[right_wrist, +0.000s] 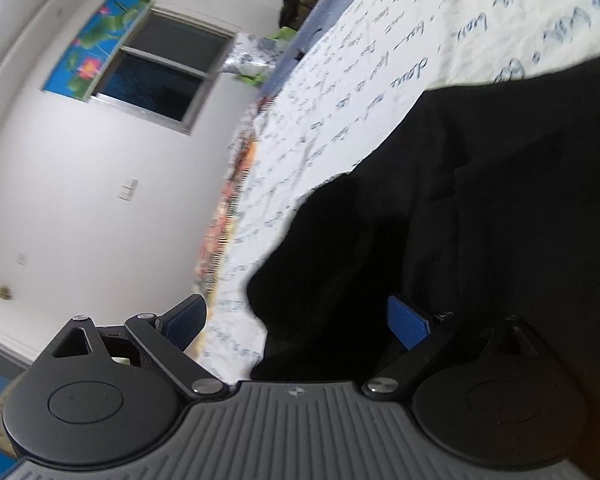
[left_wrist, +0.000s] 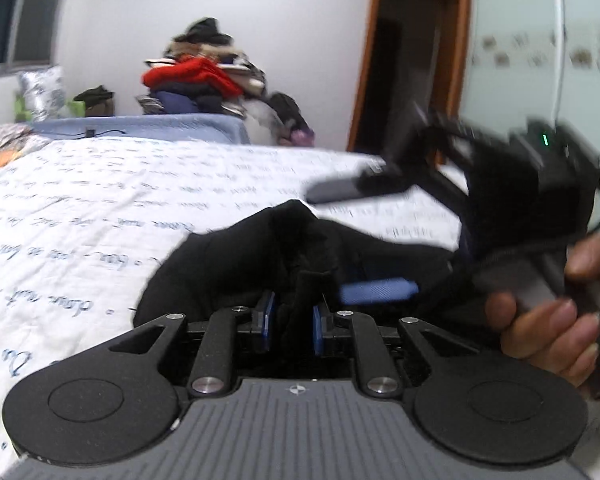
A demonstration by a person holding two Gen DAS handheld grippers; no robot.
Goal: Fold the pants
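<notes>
The black pants (left_wrist: 260, 256) lie bunched on a white bedspread (left_wrist: 100, 208) printed with blue script. My left gripper (left_wrist: 294, 320) is shut on a fold of the pants between its blue pads. My right gripper (left_wrist: 364, 240) shows blurred in the left wrist view, fingers spread wide, one above the cloth and one blue pad (left_wrist: 380, 290) by the fabric. In the right wrist view the right gripper (right_wrist: 300, 320) is open, with the pants (right_wrist: 460, 220) edge lying between its blue pads (right_wrist: 410, 326).
A pile of clothes with a red garment (left_wrist: 196, 76) sits beyond the far end of the bed. A wooden door frame (left_wrist: 364, 60) is at right. A window (right_wrist: 156, 76) and patterned pillow (right_wrist: 252, 56) are by the bed's head.
</notes>
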